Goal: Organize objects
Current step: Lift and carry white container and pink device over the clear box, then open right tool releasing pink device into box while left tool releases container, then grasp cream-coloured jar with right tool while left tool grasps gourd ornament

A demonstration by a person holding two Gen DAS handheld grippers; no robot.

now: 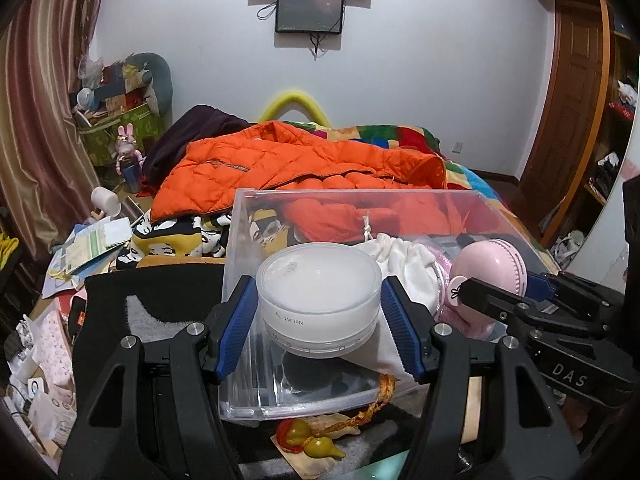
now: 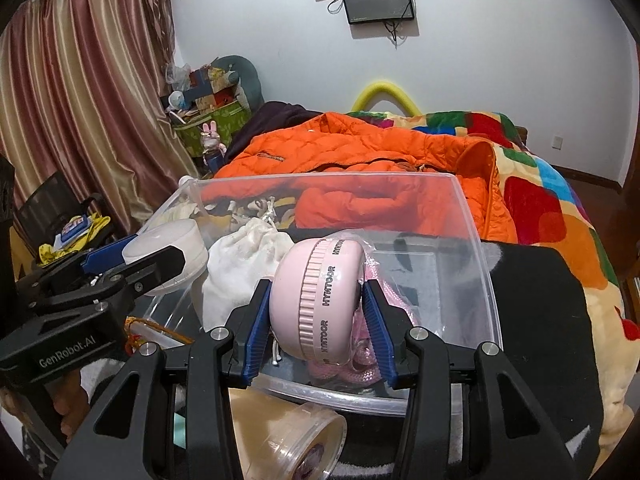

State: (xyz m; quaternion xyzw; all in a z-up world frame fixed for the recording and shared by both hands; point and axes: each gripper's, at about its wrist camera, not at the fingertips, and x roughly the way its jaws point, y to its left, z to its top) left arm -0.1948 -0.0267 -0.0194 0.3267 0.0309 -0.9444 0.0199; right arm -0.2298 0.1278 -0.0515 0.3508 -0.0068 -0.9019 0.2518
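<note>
A clear plastic bin stands on a black cloth at the foot of the bed. My left gripper is shut on a round white lamp-like puck, held over the bin's left part; the puck also shows in the right wrist view. My right gripper is shut on a round pink HYNTOOR gadget, held over the bin's near right part; the gadget also shows in the left wrist view. A white drawstring pouch and pink cord lie inside the bin.
A charm with small gourds lies in front of the bin. A clear plastic cup lies on its side near me. An orange down jacket and a colourful quilt cover the bed. Papers clutter the left.
</note>
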